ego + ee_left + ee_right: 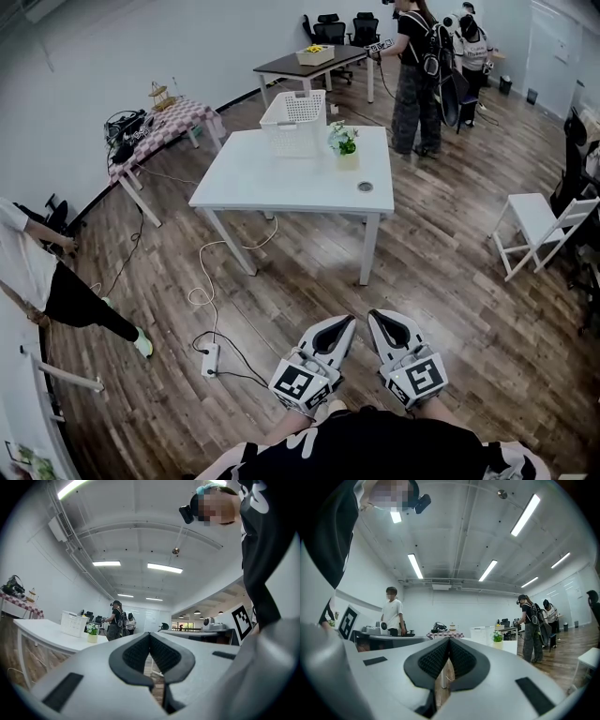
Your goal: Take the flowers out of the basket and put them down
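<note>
The floor (441,281) is dark wood planks with slight shine. The table (262,178) looks smooth, matt white; the basket (293,131) is white perforated plastic.

white basket (294,122) on table (272,183), potted flowers (343,141) upright just beside

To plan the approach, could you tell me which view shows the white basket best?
The head view: the white basket shows whole, from above, on the table's far side. The left gripper view and the right gripper view catch it only small, distant and side-on.
</note>
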The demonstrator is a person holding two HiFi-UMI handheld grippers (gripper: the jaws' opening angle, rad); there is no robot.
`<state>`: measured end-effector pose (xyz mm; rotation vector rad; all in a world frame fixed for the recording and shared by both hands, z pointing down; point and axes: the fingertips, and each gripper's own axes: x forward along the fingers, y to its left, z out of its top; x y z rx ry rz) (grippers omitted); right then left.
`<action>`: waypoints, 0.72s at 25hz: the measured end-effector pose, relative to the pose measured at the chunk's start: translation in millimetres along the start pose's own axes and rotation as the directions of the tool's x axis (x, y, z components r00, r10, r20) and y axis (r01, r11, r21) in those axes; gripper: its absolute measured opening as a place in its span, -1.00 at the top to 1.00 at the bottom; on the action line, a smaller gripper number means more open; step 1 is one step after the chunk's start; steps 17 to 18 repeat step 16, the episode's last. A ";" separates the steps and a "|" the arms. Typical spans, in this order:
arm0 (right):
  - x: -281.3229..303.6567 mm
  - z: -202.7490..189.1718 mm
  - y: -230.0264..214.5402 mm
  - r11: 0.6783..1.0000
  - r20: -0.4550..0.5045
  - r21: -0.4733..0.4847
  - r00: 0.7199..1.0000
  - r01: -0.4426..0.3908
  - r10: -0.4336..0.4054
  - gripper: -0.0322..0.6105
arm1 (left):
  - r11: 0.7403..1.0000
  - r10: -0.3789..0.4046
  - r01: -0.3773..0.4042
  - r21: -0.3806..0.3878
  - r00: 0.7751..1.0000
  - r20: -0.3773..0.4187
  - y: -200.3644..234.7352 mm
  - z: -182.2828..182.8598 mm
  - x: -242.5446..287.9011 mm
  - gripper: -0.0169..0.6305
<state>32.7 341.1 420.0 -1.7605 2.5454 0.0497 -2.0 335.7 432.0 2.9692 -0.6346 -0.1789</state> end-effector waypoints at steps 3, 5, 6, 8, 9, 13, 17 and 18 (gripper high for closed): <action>-0.2 1.7 0.3 1.000 -0.001 -0.002 1.000 -0.001 0.001 0.85 | 1.000 -0.002 0.002 -0.001 1.000 0.000 -1.2 1.4 0.5 0.93; -0.4 2.2 0.6 1.000 0.000 -0.002 1.000 -0.001 0.001 0.85 | 1.000 0.000 0.000 -0.001 1.000 0.001 -1.0 1.8 0.3 0.93; -0.1 2.4 0.9 1.000 0.001 -0.003 1.000 -0.001 0.001 0.85 | 1.000 0.000 0.000 0.000 1.000 0.001 -0.7 1.9 0.2 0.93; 0.5 2.3 2.3 1.000 0.001 -0.005 1.000 -0.001 0.001 0.85 | 1.000 -0.002 0.002 -0.001 1.000 0.001 -0.2 1.5 -0.3 0.93; 0.8 2.0 3.1 1.000 0.000 -0.006 1.000 -0.002 0.002 0.85 | 1.000 -0.002 0.002 -0.002 1.000 0.001 0.0 1.3 -0.6 0.93; 0.0 0.6 4.2 1.000 -0.005 -0.009 1.000 -0.002 0.002 0.85 | 1.000 0.001 -0.001 -0.007 1.000 0.004 0.9 0.2 -1.4 0.93; -1.7 0.4 3.8 1.000 -0.005 -0.009 1.000 0.001 -0.001 0.85 | 1.000 0.002 -0.002 -0.007 1.000 0.004 0.5 -0.5 -1.6 0.93; -1.7 0.4 3.8 1.000 -0.005 -0.009 1.000 0.001 -0.001 0.85 | 1.000 0.002 -0.002 -0.007 1.000 0.004 0.5 -0.5 -1.6 0.93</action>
